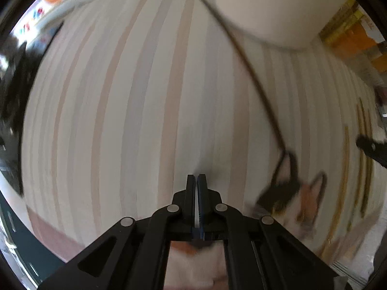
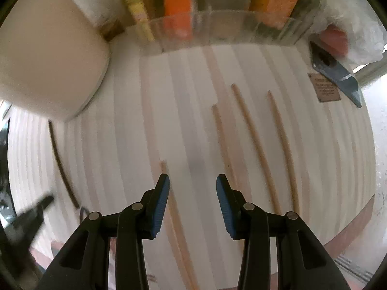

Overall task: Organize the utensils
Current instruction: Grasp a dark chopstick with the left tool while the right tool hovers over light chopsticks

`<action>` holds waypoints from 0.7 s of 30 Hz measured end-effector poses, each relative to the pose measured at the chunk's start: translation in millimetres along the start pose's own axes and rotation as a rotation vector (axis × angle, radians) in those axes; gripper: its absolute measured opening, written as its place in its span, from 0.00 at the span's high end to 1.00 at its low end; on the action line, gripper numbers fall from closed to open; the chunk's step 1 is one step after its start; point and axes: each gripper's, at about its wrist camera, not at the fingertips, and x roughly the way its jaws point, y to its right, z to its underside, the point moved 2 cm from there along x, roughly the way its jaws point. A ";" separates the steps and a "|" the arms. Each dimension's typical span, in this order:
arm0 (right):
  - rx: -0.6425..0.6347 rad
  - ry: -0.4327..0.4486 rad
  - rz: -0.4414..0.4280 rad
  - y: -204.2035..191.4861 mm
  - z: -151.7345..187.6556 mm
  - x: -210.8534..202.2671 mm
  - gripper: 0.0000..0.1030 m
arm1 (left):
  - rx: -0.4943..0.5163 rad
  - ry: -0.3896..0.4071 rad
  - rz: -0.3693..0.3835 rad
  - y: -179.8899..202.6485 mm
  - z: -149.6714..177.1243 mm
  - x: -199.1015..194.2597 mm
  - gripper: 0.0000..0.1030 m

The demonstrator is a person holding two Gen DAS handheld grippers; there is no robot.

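Striped cloth in pale cream, grey and pink bands covers the counter under both cameras, which look straight down.

Left claw: clenched, its two black fingers pressed flat together with only a thin blue-and-white seam of padding between them. Nothing is held. It hovers over bare cloth. To its right a long, thin dark stick runs diagonally across the cloth, blurred by motion, and ends near a dark, smeared shape that may be a clip or utensil head; the view is too blurred to say.

Right claw: partly open, blue-padded fingers apart, with bare cloth in the gap. It grips nothing. A light wooden chopstick lies just beside and partly under its left finger, running toward the bottom of the view. Three more wooden chopsticks lie roughly parallel on the cloth to the claw's right, apart from one another.

A large cream cylindrical container stands at upper left. A clear plastic bin at the top holds orange and yellow packages. A blue-grey tool lies at upper right beside a small brown label.
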 end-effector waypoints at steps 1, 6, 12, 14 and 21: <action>-0.005 -0.007 -0.013 -2.3 5.1 0.5 0.59 | -0.043 -0.017 0.044 -3.5 0.4 1.7 0.98; -0.001 -0.005 -0.036 -5.8 12.8 2.4 0.59 | -0.160 0.025 0.166 12.8 -41.7 -2.4 0.83; 0.004 0.017 0.006 -8.5 6.8 -0.5 0.59 | -0.104 0.085 0.089 69.6 -100.4 7.7 0.62; 0.023 0.026 0.018 -2.5 6.3 -0.1 0.59 | -0.077 0.073 0.028 76.5 -105.1 21.4 0.71; 0.046 0.027 0.036 8.1 3.7 6.2 0.59 | 0.024 0.125 -0.081 93.9 -82.9 29.1 0.96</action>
